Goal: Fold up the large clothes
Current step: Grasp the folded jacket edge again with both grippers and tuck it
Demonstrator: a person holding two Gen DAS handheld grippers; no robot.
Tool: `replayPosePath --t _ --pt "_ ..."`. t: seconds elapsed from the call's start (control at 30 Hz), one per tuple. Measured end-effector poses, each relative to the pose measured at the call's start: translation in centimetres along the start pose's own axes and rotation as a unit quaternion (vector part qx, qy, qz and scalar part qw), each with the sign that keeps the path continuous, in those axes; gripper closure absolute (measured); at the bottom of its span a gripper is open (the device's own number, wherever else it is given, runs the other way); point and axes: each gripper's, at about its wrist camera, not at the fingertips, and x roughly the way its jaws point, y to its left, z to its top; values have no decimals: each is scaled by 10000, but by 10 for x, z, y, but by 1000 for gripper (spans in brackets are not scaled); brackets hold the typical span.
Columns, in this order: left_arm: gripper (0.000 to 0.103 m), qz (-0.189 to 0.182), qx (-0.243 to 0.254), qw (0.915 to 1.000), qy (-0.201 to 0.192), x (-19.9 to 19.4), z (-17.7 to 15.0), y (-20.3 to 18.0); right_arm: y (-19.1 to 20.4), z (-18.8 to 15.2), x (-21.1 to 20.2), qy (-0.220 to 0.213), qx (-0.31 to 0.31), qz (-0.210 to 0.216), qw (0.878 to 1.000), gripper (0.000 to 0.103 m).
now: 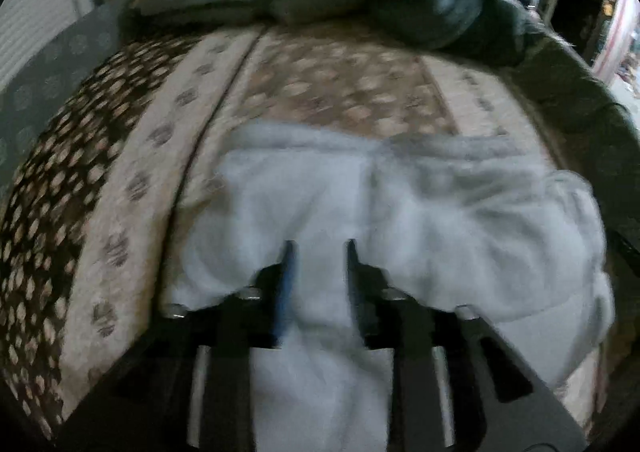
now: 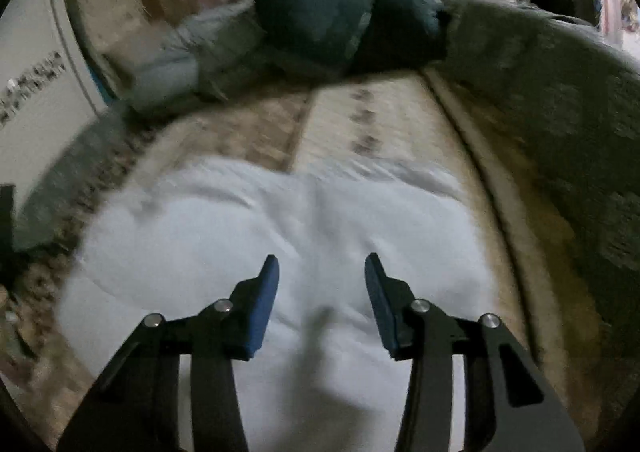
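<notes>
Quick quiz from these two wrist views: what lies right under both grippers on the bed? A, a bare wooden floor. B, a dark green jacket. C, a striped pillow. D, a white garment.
D: the white garment spreads beneath the left gripper and the right gripper, on the patterned bedspread.

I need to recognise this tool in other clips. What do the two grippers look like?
The left gripper and right gripper match: black angular linkage arms joined by round silver bolts, each ending in two flat fingers faced with blue pads. No cables, markings or sleeves show.
</notes>
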Motion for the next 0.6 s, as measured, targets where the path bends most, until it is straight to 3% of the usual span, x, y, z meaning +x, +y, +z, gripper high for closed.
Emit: replayPosePath --t 0.07,0.13,0.2,0.23,0.3,0.33,0.37,0.4,0.43,0.53,0.6 --pt "45 -124 145 9998 -94 8 14 -27 27 12 22 88 -287 58 9995 55" --pt "47 -235 191 9995 133 29 27 -43 48 19 49 322 -501 79 9982 54" --pt "80 -382 228 9981 434 60 37 -54 64 22 83 704 -844 119 9939 54" --pt "86 -232 281 9971 662 80 39 -54 63 22 99 948 -1013 34 9903 54" --pt "99 -55 305 9965 776 96 40 -45 56 11 105 1016 -1149 -166 9880 57" --pt "101 3 252 9962 831 103 44 -36 43 12 108 1051 -1031 -273 9887 57" --pt "101 1 183 9963 841 107 49 -27 30 13 108 1063 -891 -266 9900 63" --pt "100 -1 88 9963 856 110 53 -11 11 15 108 1069 -703 -302 9913 85" --pt "100 30 27 9963 855 116 60 0 -1 17 108 1059 -595 -404 9918 99" --pt "100 313 -170 9966 738 118 64 33 -52 19 100 948 -65 -444 9945 103" --pt "100 351 -460 9957 717 116 61 57 -75 16 90 769 27 -950 9925 103"
